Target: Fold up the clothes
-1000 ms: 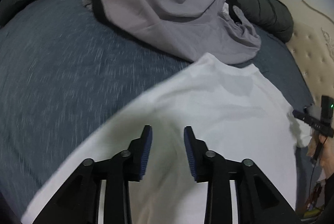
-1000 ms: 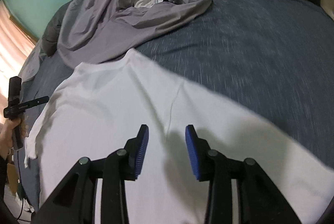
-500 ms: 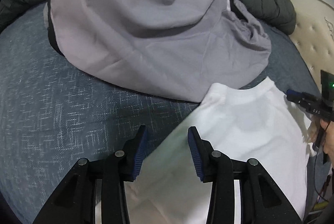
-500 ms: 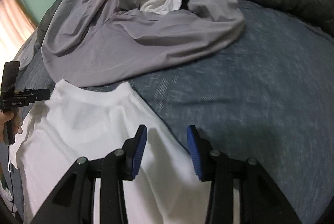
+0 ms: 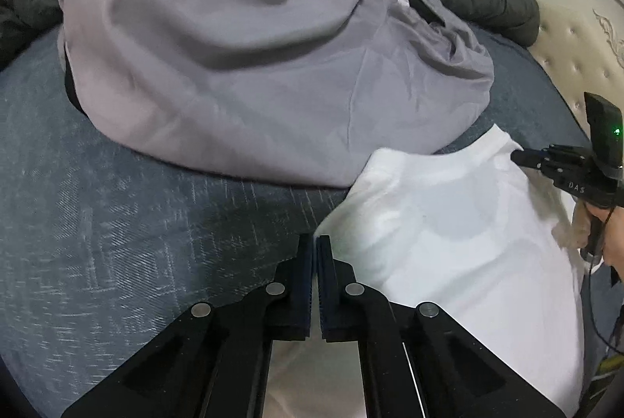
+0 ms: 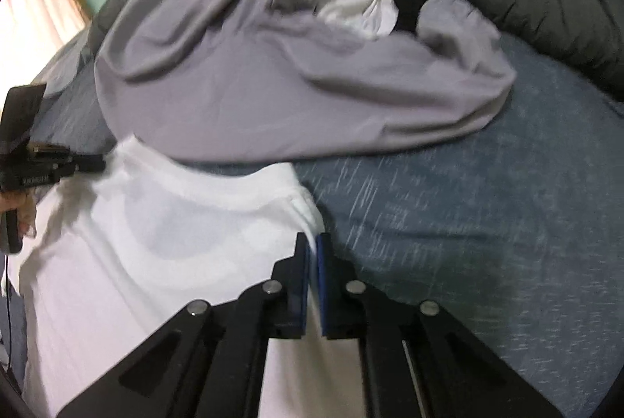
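Observation:
A white T-shirt [image 5: 448, 223] lies flat on the blue bedcover [image 5: 117, 242], collar towards the grey pile. My left gripper [image 5: 315, 242] is at the shirt's shoulder edge, its jaws closing with the pads pressed on a corner of white fabric. In the right wrist view the same shirt [image 6: 156, 242] fills the lower left. My right gripper [image 6: 312, 242] is at the opposite shoulder edge, its jaws closing with the fabric pinched between the pads. Each view shows the other gripper across the shirt: the right gripper [image 5: 520, 157] and the left gripper [image 6: 97, 166].
A crumpled grey garment [image 5: 253, 67] lies just beyond the collar, touching it, with white and black clothes [image 6: 362, 0] heaped behind. A dark duvet [image 6: 546, 8] runs along the far side. A padded headboard [image 5: 577, 47] is on one side and a curtain [image 6: 31, 8] on the other.
Both grippers slid from the shirt's middle out to its two shoulder edges near the collar. Both jaws went from open to shut on the fabric.

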Motion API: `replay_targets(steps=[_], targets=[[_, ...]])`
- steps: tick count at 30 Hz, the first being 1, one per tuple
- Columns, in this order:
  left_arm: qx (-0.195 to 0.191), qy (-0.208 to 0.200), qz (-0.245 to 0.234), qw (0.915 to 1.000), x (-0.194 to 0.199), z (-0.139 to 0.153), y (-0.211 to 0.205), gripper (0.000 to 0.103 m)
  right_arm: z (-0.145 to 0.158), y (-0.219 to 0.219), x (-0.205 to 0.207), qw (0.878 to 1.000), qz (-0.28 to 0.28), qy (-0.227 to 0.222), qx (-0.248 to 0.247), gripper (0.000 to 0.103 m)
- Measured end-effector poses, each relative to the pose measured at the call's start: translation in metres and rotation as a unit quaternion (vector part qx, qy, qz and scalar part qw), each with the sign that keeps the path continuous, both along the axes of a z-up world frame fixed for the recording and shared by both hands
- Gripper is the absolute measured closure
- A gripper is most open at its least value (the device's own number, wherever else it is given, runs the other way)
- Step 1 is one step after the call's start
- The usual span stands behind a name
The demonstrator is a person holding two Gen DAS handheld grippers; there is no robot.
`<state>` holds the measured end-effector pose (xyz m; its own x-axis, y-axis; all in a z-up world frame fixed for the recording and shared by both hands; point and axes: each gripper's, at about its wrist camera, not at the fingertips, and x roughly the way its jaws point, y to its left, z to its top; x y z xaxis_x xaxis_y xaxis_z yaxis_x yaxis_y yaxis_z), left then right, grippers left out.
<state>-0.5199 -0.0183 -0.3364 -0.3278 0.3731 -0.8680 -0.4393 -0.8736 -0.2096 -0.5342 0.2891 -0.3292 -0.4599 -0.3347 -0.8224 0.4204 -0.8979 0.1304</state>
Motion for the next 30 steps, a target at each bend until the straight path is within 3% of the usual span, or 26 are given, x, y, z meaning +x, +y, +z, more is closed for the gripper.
replay_targets(steps=[6,14,17,22,26,30], targets=[[-0.026,0.046,0.014,0.9985,-0.003,0.027,0.002,0.102,0.023,0.0,0.001,0.999,-0.012,0.043,0.011,0.1],[-0.052,0.058,0.023,0.9967,-0.024,0.041,0.012,0.102,0.032,-0.002,-0.012,0.997,-0.03,0.064,0.015,0.1],[-0.057,0.059,0.031,0.9962,-0.033,0.038,0.013,0.102,0.033,-0.002,-0.016,0.996,-0.041,0.075,0.023,0.1],[-0.068,0.047,0.03,0.9961,-0.041,0.02,0.018,0.101,0.007,-0.007,-0.03,0.997,-0.044,0.041,0.037,0.1],[-0.062,0.032,0.028,0.9972,-0.043,-0.002,0.019,0.1,-0.016,-0.008,-0.032,0.998,-0.046,0.011,0.036,0.099],[-0.029,0.033,0.064,0.997,-0.044,0.001,0.003,0.098,-0.006,-0.002,-0.026,0.997,-0.06,0.034,0.023,0.094]])
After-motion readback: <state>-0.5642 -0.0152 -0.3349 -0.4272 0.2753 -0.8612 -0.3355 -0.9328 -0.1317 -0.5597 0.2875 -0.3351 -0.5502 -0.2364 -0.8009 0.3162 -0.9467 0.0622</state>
